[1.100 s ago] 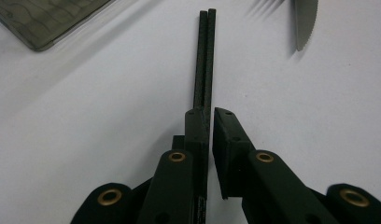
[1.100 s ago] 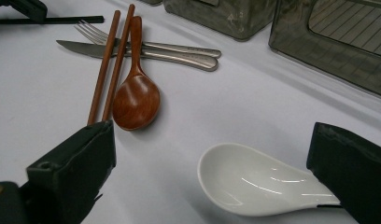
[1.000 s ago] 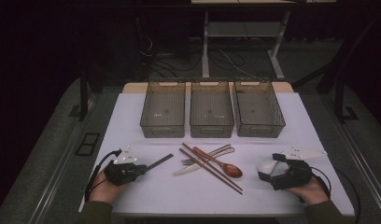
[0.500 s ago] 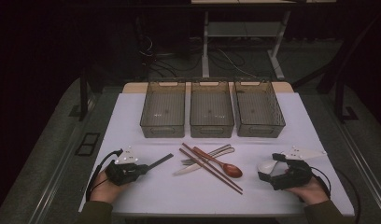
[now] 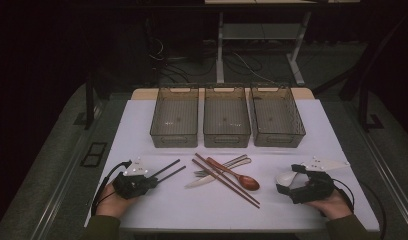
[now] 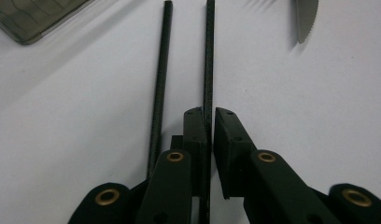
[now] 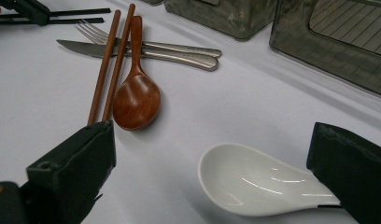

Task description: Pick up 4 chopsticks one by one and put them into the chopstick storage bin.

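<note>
The person's left hand (image 5: 111, 196) is resting low at the near left of the white surface (image 5: 157, 215), holding the left gripper (image 5: 153, 181) nearly level and pointing it toward the far right. Its jaws are standing narrow, and in the left gripper view they are pressing on one black chopstick (image 6: 208, 70); the second black chopstick (image 6: 160, 79) is lying just beside it, outside the left jaw, running almost parallel on the surface.

The right hand (image 5: 332, 202) is resting at the near right, with the right gripper (image 5: 286, 181) lying low and pointing left. Its jaws are standing wide apart around a white ceramic soup spoon (image 7: 258, 182), whose bowl is lying on the surface between them; the handle end is meeting the right jaw, and whether the pad is actually pressing on it cannot be told.

The high view is showing the whole layout: three clear bins (image 5: 227, 116) standing side by side across the far middle, and a heap of cutlery lying between the two grippers. The right gripper view is making that heap readable: a pair of brown wooden chopsticks (image 7: 109, 60) lying just beside a wooden spoon (image 7: 136, 98), all crossing over a metal fork (image 7: 146, 45) and a knife (image 7: 81, 48). The left gripper view is adding the knife's serrated tip at its top edge.
</note>
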Demonstrator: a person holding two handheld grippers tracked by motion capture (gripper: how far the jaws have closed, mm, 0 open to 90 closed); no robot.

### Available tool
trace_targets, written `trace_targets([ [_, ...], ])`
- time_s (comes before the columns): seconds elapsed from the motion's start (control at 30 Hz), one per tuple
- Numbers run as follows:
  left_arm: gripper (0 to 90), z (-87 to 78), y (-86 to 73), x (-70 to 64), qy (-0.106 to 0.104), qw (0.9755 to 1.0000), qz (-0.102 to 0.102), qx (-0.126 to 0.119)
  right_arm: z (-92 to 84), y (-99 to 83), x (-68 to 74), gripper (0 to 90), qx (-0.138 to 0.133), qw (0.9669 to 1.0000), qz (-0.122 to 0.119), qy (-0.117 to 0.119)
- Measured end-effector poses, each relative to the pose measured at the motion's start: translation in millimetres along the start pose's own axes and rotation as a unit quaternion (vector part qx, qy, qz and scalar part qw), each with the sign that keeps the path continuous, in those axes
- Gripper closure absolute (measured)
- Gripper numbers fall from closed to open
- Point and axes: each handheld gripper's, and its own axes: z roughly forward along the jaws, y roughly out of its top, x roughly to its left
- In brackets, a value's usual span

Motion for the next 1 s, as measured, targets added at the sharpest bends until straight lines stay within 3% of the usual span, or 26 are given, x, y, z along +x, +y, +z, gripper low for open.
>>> trace_targets([
  [0.1,78.8,0.2,-2.0,2.1,-0.013,0.9999,-0.009,-0.007,0.2,0.0,0.0,1.3,0.0,1.0,0.0,0.0],
  [0.23,78.2,0.6,-2.6,2.4,-0.014,0.9998,-0.011,-0.01,0.6,-0.1,0.4,1.3,0.001,1.0,0.0,0.0],
  [0.47,84.2,1.7,-1.9,2.1,-0.012,0.9998,-0.012,-0.009,0.6,-0.1,0.7,1.3,0.001,1.0,0.0,0.001],
  [1.0,85.4,3.9,2.4,3.9,-0.024,0.9992,-0.029,-0.008,0.0,0.0,0.3,1.3,0.0,1.0,-0.001,0.001],
])
